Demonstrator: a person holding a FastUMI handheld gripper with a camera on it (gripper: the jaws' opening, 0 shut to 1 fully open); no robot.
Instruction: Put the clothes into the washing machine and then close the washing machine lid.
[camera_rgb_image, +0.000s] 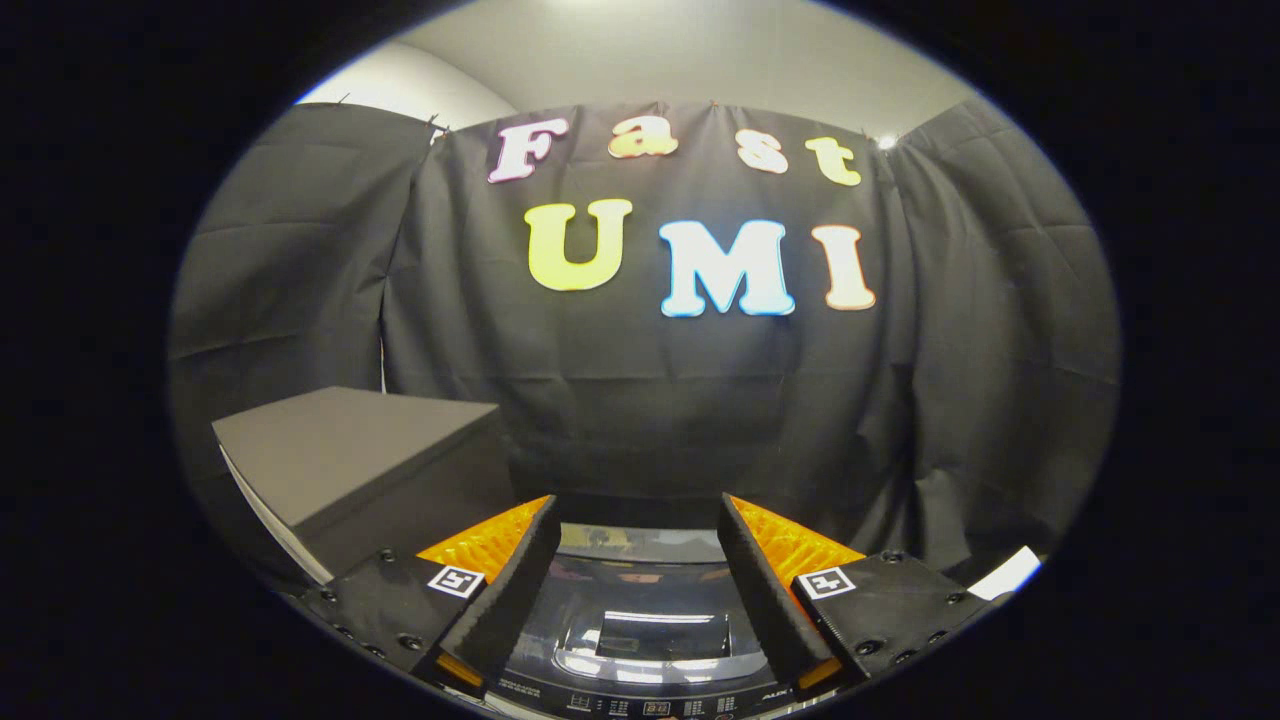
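Washing machine lid (640, 600) is lying shut below your gripper (638, 520), its dark glossy panel catching reflections of the overhead light. You are holding the gripper above the machine, and its two fingers are standing spread apart with nothing between them; through the gap you are looking down onto the lid's window and, nearer you, the control strip (655, 706) along the machine's front edge, whose markings are too small to make out. Clothes are not something you can pick out here; whatever sits under the lid is hidden by the glare. Beside the machine, just past the finger on your left, a dark box-like block (350, 460) with a pale lower edge is standing with its flat top showing. Beyond the fingers, the black cloth wall (950, 400) is hanging in folds, with a plain light ceiling (640, 50) showing above it.
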